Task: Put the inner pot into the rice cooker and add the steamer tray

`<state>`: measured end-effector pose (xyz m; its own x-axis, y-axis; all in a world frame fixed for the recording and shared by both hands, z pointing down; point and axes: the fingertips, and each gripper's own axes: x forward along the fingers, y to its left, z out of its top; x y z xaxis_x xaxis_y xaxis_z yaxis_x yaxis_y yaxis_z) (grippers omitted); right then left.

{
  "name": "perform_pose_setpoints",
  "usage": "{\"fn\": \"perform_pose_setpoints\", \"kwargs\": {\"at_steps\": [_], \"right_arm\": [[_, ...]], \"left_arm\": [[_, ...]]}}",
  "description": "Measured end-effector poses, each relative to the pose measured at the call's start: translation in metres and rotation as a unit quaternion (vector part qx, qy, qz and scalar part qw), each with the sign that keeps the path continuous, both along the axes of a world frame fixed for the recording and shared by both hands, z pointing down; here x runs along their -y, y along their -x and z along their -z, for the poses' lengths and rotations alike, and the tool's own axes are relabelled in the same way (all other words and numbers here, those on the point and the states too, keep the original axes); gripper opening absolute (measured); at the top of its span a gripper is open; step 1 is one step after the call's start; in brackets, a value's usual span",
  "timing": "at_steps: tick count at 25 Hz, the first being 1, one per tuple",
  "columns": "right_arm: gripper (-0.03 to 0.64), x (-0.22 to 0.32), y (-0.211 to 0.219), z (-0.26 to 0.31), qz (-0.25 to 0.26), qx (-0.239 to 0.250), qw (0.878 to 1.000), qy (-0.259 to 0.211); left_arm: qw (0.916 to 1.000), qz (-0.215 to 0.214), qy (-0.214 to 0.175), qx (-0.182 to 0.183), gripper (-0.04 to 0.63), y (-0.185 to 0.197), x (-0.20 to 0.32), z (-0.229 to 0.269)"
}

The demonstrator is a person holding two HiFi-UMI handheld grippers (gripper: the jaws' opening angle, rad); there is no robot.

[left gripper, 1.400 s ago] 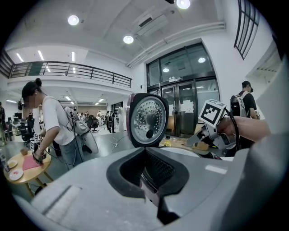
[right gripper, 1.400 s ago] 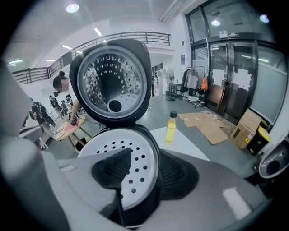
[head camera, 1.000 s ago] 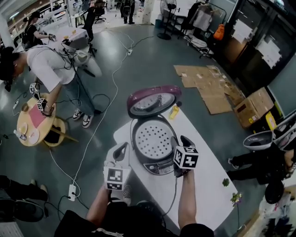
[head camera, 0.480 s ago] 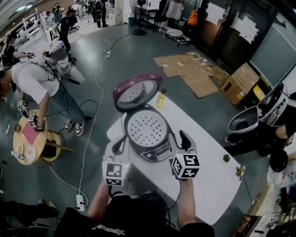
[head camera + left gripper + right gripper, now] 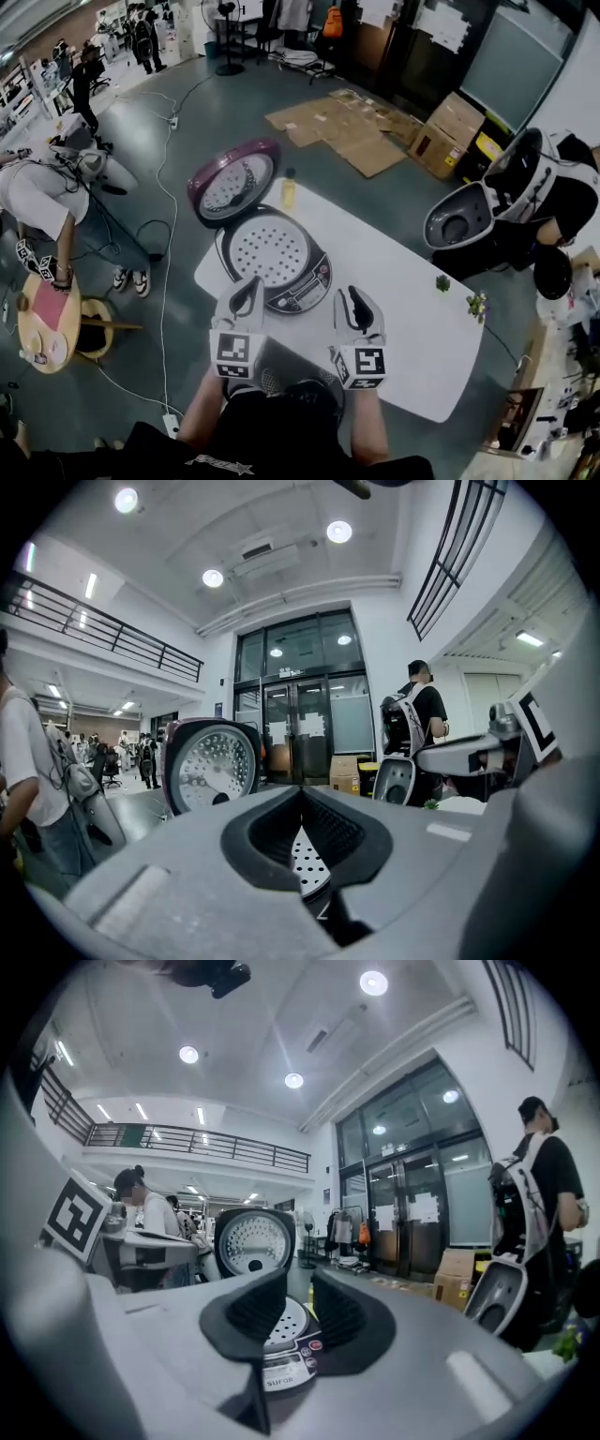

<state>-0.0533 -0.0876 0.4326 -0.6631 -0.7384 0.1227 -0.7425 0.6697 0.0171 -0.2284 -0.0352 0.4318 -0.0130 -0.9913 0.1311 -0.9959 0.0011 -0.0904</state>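
Note:
The rice cooker (image 5: 298,286) stands on the white table (image 5: 412,328) with its maroon lid (image 5: 232,183) tipped open. The perforated steamer tray (image 5: 267,251) lies inside it. My left gripper (image 5: 246,298) is just in front of the cooker's near rim, jaw tips together, holding nothing. My right gripper (image 5: 354,307) sits to the right of the control panel, clear of the cooker. Its jaws have just been closing, with nothing between them, and a narrow gap remains. The left gripper view shows the left gripper (image 5: 302,794) with the tray (image 5: 305,855) beyond. The right gripper (image 5: 300,1283) faces the panel (image 5: 286,1368).
A yellow bottle (image 5: 289,190) stands on the table behind the cooker. Small green sprigs (image 5: 442,282) lie near the table's right edge. A white pod-shaped machine (image 5: 469,216) is on the floor at right. A person bends over a round table (image 5: 42,323) at left.
Both grippers have drawn back from the cooker toward me. The right one left the cooker's right side and its jaws narrowed. The head view swung so the cooker sits further left.

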Motion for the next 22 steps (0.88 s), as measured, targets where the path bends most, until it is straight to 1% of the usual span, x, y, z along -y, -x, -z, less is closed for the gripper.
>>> {"fn": "perform_pose_setpoints", "kwargs": {"at_steps": [2, 3, 5, 9, 15, 22], "right_arm": [[0.089, -0.010, -0.010, -0.004, -0.012, -0.002, 1.000, -0.002], [0.072, -0.014, -0.013, -0.006, -0.015, 0.000, 1.000, 0.000], [0.060, -0.021, -0.021, -0.012, -0.021, 0.004, 1.000, 0.007], [0.023, -0.030, -0.034, -0.022, -0.035, 0.008, 0.999, 0.017], [0.006, -0.031, -0.036, -0.023, -0.037, 0.006, 0.999, 0.017], [0.006, -0.031, -0.034, -0.019, -0.031, 0.002, 0.999, 0.015]], "left_arm": [[0.9999, -0.013, 0.003, -0.001, 0.011, -0.009, 0.001, -0.002], [0.9998, -0.018, 0.004, -0.001, 0.011, -0.013, 0.001, -0.004], [0.9996, -0.027, 0.007, 0.001, 0.011, -0.019, 0.000, -0.006], [0.9992, -0.036, 0.016, 0.001, 0.011, -0.027, -0.005, -0.013], [0.9991, -0.038, 0.019, 0.003, 0.011, -0.031, -0.007, -0.017], [0.9992, -0.036, 0.018, 0.002, 0.011, -0.034, -0.009, -0.014]]}}
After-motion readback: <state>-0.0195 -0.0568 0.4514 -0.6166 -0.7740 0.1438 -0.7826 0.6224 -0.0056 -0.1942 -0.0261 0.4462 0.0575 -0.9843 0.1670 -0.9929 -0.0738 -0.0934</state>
